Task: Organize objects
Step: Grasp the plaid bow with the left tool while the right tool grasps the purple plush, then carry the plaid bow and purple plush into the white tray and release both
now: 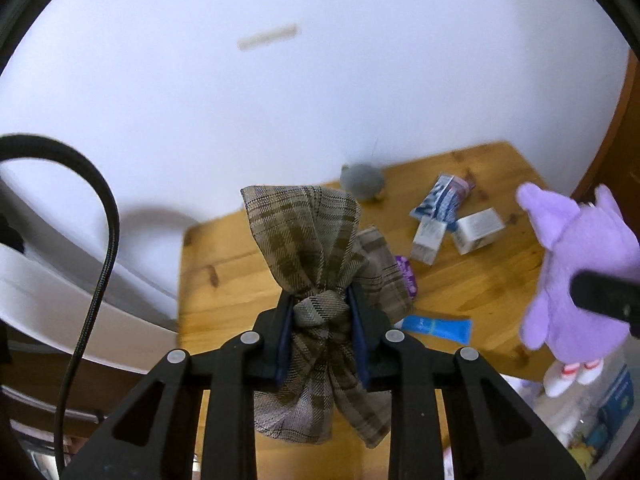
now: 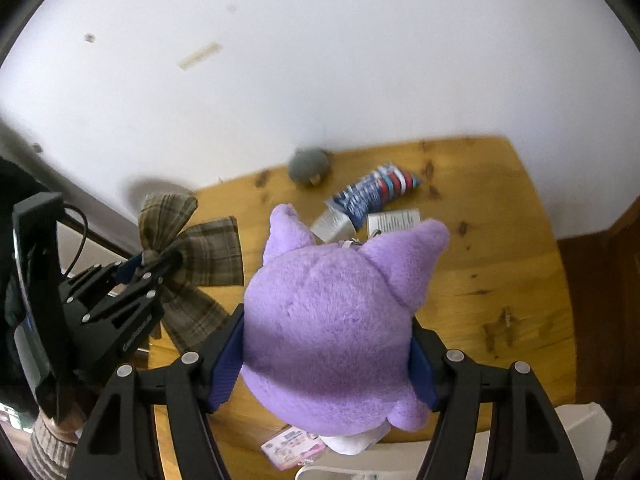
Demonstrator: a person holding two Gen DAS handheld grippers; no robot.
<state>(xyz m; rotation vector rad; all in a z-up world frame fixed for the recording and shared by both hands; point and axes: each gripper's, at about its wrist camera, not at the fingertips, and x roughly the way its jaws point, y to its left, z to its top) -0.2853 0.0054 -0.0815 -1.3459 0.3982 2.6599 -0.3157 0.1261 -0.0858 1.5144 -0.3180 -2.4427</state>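
Both tongs clamped: left tongs (image 1: 322,312) on plaid bow (image 1: 308,240), right tongs (image 2: 328,356) on purple plush (image 2: 332,320).

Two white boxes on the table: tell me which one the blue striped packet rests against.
The left white box: the blue striped packet's lower end touches its top. The right white box lies beside it, turned differently, clear of the packet.

Plaid cloth bow (image 1: 316,280) in brown and olive, pinched at its knot, lifted above wooden table (image 1: 480,292). Purple plush toy (image 2: 336,320) with two ears, fluffy, clamped at both sides, also raised over table, right of bow.
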